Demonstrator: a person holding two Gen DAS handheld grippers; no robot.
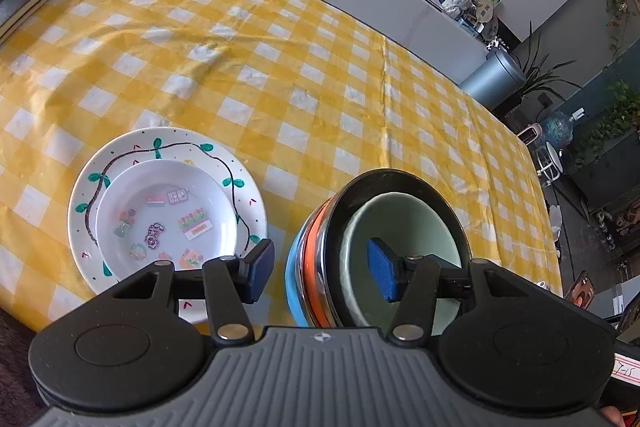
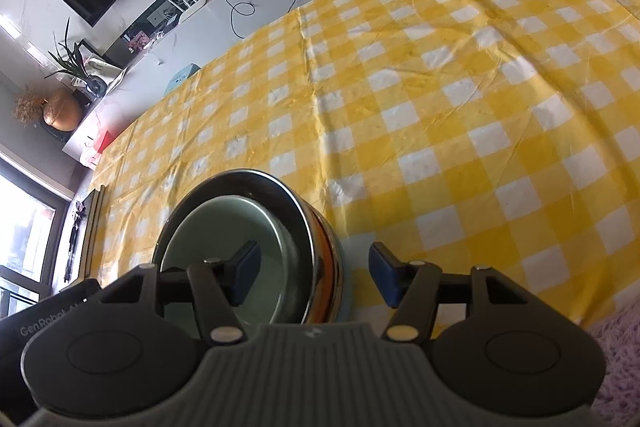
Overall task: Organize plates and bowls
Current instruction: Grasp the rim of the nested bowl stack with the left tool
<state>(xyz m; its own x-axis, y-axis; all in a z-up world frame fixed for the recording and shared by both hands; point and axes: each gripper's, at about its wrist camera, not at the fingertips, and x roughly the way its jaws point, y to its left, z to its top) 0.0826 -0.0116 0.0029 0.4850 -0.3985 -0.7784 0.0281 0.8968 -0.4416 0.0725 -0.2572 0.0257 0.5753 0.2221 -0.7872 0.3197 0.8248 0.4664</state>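
Checkered tablecloth (image 1: 280, 67): bowl stack (image 1: 384, 251) seemingly tilted; left gripper (image 1: 322, 269), right gripper (image 2: 314, 273) straddle rims, unclamped.

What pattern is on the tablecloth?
Yellow and white checks on the tablecloth; right wrist view shows it best.

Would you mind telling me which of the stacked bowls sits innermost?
The pale green bowl sits innermost, nested inside the dark steel bowl; the orange and blue ones show only as outer rims.

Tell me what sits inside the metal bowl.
A pale green bowl nests inside the metal bowl. The left gripper hides its bottom, so any contents cannot be seen.
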